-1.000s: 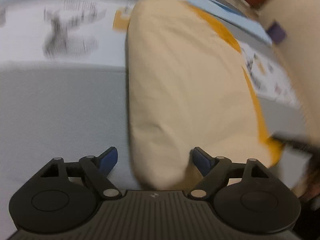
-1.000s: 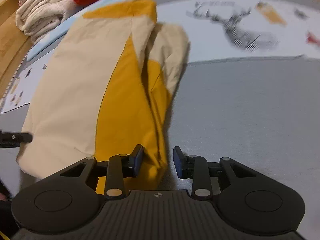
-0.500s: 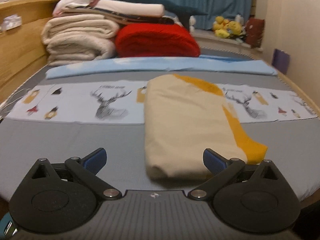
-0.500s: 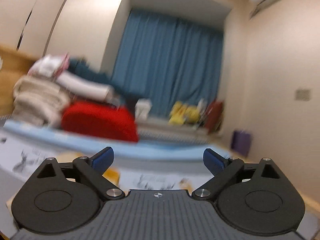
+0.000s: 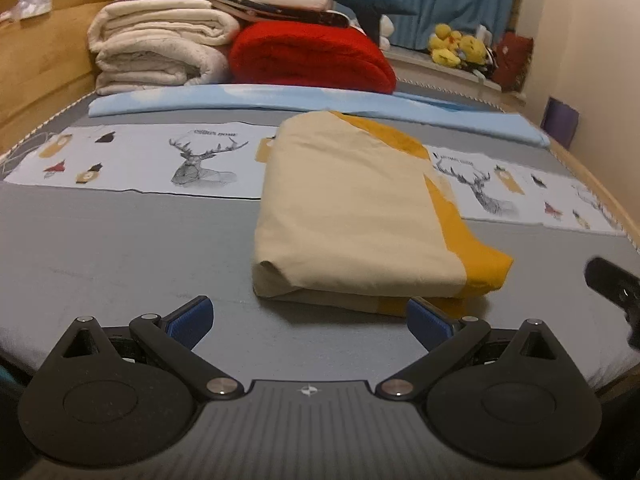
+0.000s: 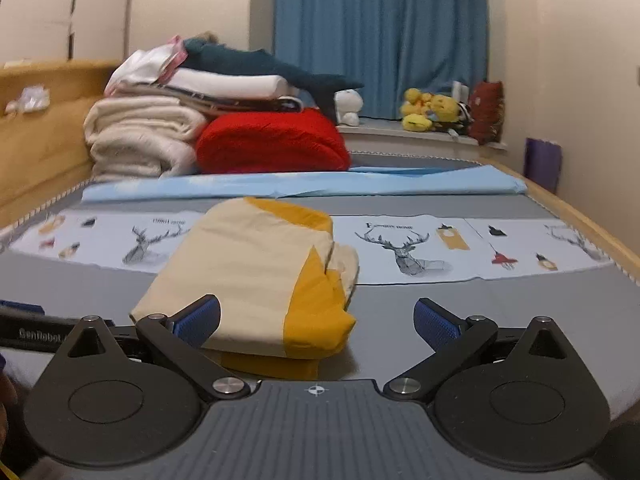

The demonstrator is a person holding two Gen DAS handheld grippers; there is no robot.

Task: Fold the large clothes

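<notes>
A folded cream and mustard garment (image 5: 352,208) lies flat on the grey bed cover (image 5: 120,248). My left gripper (image 5: 310,315) hovers just short of its near folded edge, open, with nothing between its blue pads. In the right wrist view the same garment (image 6: 248,272) lies ahead and slightly left. My right gripper (image 6: 316,318) is drawn back from it, its jaws opening wide and touching no cloth. The right gripper's dark tip (image 5: 612,280) shows at the right edge of the left wrist view. The left gripper's arm (image 6: 28,330) shows at the left edge of the right wrist view.
A stack of folded cream blankets (image 5: 160,48) and a red blanket (image 5: 312,60) sit at the far end, with a light blue cloth (image 5: 280,100) in front. A wooden bed frame (image 5: 36,64) rises at left. Plush toys (image 6: 432,114) and a blue curtain (image 6: 380,32) lie beyond.
Both grippers have pulled back and lifted from the garment. The right one let go of the mustard edge and spread its jaws; the left jaws widened too. The garment lies still.
</notes>
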